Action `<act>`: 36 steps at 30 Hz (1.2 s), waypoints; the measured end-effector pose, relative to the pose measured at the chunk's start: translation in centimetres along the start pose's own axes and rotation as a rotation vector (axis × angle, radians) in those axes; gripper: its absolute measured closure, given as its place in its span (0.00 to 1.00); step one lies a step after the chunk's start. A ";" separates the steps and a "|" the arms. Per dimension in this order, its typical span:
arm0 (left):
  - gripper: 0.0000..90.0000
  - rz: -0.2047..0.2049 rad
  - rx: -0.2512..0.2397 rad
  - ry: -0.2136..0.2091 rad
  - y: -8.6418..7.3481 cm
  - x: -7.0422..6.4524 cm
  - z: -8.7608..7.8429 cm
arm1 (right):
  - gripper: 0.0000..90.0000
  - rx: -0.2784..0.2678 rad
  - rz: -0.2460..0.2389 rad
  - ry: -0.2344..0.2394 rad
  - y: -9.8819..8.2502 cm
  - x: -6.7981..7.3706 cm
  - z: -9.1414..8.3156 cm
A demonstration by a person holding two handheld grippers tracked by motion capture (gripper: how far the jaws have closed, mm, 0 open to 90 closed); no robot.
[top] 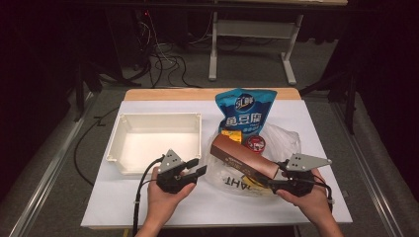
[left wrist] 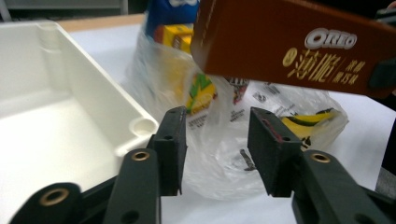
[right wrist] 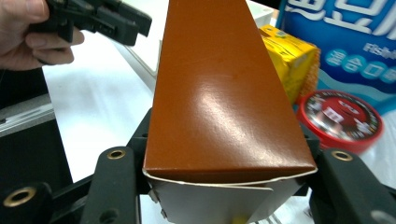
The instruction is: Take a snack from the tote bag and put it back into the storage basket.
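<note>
A long brown Oreo box (top: 242, 157) hangs tilted above a clear plastic bag (top: 286, 140), and my right gripper (top: 274, 178) is shut on its near end. In the right gripper view the box (right wrist: 219, 93) runs away from me between both jaws. My left gripper (top: 197, 167) stands open just left of the bag, with nothing between its fingers. Seen from the left gripper view, the open gripper (left wrist: 215, 140) faces the crumpled bag (left wrist: 224, 158), with the box (left wrist: 289, 42) above it.
An empty white tray (top: 123, 126) sits at the left, close to my left gripper. A blue snack pouch (top: 244, 111) stands behind the bag. A yellow carton (top: 231, 136) and a red round tin (top: 255, 144) lie in the bag. Cables and table legs stand beyond the far edge.
</note>
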State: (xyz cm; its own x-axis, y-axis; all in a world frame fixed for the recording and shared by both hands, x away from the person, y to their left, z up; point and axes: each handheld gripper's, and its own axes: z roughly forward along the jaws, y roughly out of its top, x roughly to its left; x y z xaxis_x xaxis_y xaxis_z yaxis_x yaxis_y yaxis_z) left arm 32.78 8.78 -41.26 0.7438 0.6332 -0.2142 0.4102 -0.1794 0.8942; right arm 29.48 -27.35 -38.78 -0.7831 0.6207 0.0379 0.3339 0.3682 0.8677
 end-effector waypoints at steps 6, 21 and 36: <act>0.49 0.040 -0.043 -0.012 0.4 1.4 -0.9 | 0.51 -0.001 -0.009 0.024 0.8 0.4 1.3; 0.29 0.099 -0.024 -0.185 1.2 3.8 -0.1 | 0.51 0.018 -0.067 0.112 1.5 1.2 3.0; 0.21 0.144 -0.041 -0.337 1.3 4.5 1.2 | 0.51 0.025 -0.103 0.191 1.1 0.6 2.9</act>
State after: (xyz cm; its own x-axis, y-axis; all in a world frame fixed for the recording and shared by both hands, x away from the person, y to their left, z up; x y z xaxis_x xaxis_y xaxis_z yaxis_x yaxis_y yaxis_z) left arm 37.35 10.50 -41.51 0.9274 0.3186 -0.1962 0.2721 -0.2143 0.9381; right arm 30.97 -24.57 -39.21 -0.8982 0.4373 0.0451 0.2580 0.4413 0.8595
